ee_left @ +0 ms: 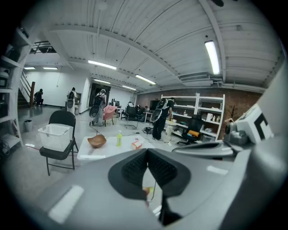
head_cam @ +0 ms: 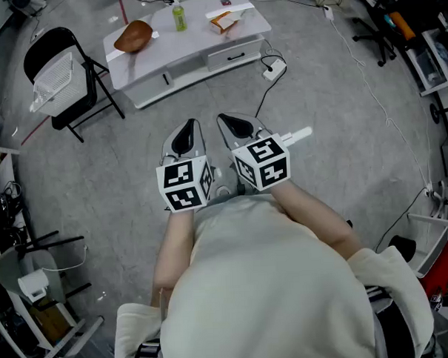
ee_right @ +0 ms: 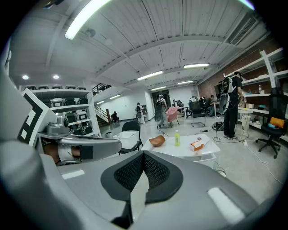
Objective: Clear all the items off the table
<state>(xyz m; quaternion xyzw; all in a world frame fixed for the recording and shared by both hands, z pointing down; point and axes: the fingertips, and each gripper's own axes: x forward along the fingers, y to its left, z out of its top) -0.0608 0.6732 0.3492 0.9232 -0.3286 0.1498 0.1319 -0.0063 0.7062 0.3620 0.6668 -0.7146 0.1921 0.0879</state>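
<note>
A low white table [head_cam: 196, 46] stands on the floor well ahead of me. On it are a brown bowl [head_cam: 132, 35], a green bottle [head_cam: 179, 18] and an orange and white box [head_cam: 223, 22]. The same bowl [ee_left: 96, 141], bottle [ee_left: 119, 138] and box [ee_left: 136, 144] show far off in the left gripper view, and the bowl [ee_right: 157, 141], bottle [ee_right: 177, 138] and box [ee_right: 196, 144] in the right gripper view. My left gripper [head_cam: 189, 133] and right gripper [head_cam: 236, 126] are side by side near my chest, both shut and empty, far short of the table.
A black folding chair [head_cam: 63, 70] carrying a white basket [head_cam: 53, 82] stands left of the table. A power strip [head_cam: 273, 70] and cables lie on the floor right of it. Shelves and office chairs line the room's edges. Several people stand in the background.
</note>
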